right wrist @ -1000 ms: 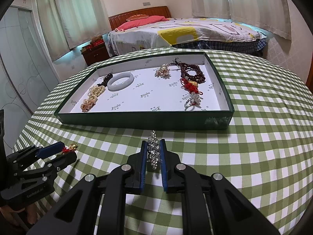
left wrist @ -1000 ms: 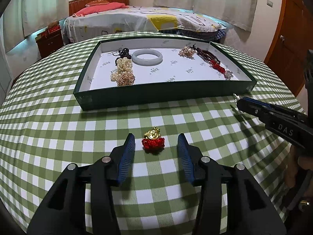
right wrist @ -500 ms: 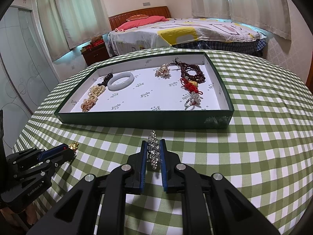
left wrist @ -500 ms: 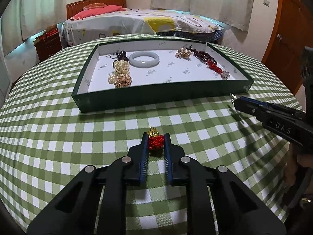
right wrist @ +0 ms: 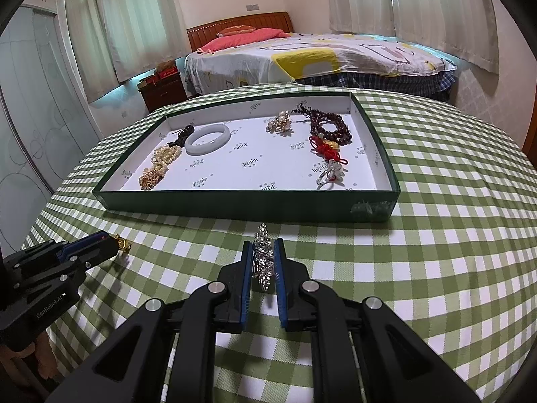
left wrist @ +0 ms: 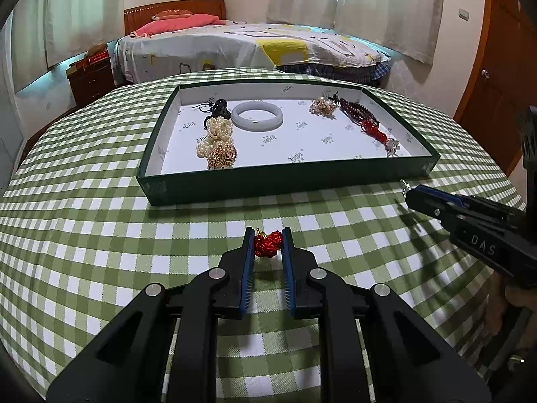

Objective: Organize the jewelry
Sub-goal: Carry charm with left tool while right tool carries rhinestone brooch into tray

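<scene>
- gripping a red knotted charm (left wrist: 267,243) above the checked tablecloth (left wrist: 100,235), the left gripper (left wrist: 267,243) hides its gold end.
- right gripper (right wrist: 263,260), marked "das", clamps a crystal piece (right wrist: 262,257), perhaps a brooch.
- tray (right wrist: 235,206) lining print unreadable.

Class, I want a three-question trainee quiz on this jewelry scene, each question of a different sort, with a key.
1. True or false: the left gripper is shut on a red knot charm.
2. What does the right gripper hold? A) jade bangle B) crystal piece C) pearl strand
3. Fill in: the jade bangle lies inside the green ____.

Key:
1. True.
2. B, the crystal piece.
3. tray, resting on the checked cloth.
</scene>
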A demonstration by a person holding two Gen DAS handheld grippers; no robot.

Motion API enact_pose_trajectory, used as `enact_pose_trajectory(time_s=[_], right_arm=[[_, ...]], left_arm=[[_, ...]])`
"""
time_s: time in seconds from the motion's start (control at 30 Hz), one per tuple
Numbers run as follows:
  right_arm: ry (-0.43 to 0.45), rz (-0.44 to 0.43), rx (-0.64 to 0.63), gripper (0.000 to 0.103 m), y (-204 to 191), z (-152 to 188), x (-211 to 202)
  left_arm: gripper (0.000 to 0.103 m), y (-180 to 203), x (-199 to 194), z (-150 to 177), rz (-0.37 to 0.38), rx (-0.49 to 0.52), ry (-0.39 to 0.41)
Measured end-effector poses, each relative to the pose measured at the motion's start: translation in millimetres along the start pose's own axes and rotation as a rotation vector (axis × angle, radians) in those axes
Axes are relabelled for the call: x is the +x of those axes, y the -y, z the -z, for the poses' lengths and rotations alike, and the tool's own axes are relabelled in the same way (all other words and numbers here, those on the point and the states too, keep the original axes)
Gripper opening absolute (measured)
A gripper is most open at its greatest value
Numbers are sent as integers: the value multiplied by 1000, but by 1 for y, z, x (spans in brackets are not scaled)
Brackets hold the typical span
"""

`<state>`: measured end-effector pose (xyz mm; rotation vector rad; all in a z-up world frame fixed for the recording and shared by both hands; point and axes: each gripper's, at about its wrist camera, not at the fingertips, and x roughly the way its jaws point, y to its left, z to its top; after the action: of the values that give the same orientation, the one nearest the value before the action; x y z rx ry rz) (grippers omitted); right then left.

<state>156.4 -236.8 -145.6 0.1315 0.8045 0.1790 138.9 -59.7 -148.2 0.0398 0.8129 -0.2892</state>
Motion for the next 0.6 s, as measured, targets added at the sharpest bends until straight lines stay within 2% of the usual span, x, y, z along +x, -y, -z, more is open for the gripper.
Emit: enact_pose_trajectory(time_s=[0.33,0.6], right_arm=[[33,-1,-15,13,-4,-8,-10],[87,-4,-38,13,-10,-29,-18]], left_arm=[[16,2,-10,-15,21,-22,43],[16,10,-15,-45,56,-20,104]])
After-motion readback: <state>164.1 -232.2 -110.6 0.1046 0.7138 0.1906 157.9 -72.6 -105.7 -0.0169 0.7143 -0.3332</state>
